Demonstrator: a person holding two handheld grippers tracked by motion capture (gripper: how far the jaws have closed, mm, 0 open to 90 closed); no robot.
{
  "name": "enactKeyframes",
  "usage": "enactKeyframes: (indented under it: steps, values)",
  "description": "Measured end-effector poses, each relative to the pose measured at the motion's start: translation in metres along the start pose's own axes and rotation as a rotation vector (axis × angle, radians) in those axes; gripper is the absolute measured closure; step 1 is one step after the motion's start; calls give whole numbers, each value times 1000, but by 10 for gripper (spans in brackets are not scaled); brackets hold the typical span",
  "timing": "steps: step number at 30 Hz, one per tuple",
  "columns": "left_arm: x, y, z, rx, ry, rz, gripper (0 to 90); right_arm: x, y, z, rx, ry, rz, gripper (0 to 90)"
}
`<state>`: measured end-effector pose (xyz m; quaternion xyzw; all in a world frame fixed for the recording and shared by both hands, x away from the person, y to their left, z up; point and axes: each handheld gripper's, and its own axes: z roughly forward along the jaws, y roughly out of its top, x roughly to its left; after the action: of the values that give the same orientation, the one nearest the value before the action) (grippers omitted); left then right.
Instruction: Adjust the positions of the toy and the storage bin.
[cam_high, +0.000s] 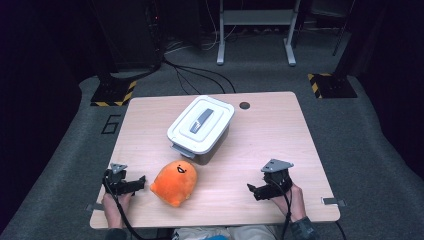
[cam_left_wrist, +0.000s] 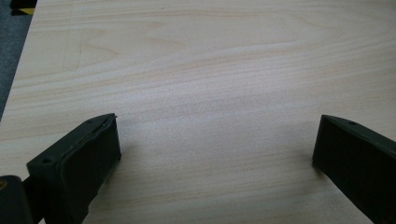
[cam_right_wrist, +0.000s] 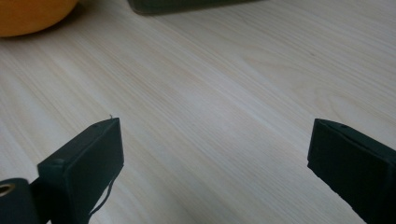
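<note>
Your left gripper (cam_high: 141, 181) sits at the lower left of the high view, jaws spread wide and holding nothing; in the left gripper view there is only bare table (cam_left_wrist: 210, 84) between them. Your right gripper (cam_high: 252, 190) rests at the lower right, also spread wide and empty, pointing toward the middle of the frame.

The toy (cam_high: 175, 183), an orange plush with a smiling face, lies in the lower centre of the high view, just beside the left gripper's tips and well apart from the right one. In the right gripper view its orange edge (cam_right_wrist: 32, 16) peeks in at the upper left corner. The box (cam_high: 200, 127) stands at the centre of the frame behind the toy, its white lid on and the handle lying flat.

From here, the likely trouble is the toy's softness. If you close on its rounded flank, the jaws may pinch only fabric and let it slip or sag. Come in too low and a jaw tip may scrape the table or push the toy along rather than grip it. A shove toward the upper part of the frame would jam it against the box's near corner. If the toy is meant for the box, the lid is still on, so lifting the toy first would leave only one gripper free for the lid.
</note>
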<state>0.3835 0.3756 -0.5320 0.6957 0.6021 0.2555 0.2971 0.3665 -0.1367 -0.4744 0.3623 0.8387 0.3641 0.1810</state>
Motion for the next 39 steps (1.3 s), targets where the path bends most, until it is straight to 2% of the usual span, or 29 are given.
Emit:
enactKeyframes:
  steps: [5,9,15,23,24,29,33,39]
  values:
    - [0,0,0,1,-4,2,10,11,8,3,2,15,-33,29]
    - [0,0,0,3,-5,1,10,18,15,4,-12,44,-38,30]
    - [0,0,0,2,-5,1,11,32,27,9,-6,72,-86,30]
    - [0,0,0,0,-5,1,11,51,41,14,-16,137,-129,29]
    - [0,0,0,1,-5,0,12,56,46,17,-16,165,-137,27]
    - [0,0,-1,1,-4,1,13,65,53,23,-8,196,-166,25]
    - [0,0,-1,-2,-6,3,18,79,64,32,-5,239,-207,21]
    - [0,0,-1,-2,-7,3,18,95,76,45,12,283,-240,12]
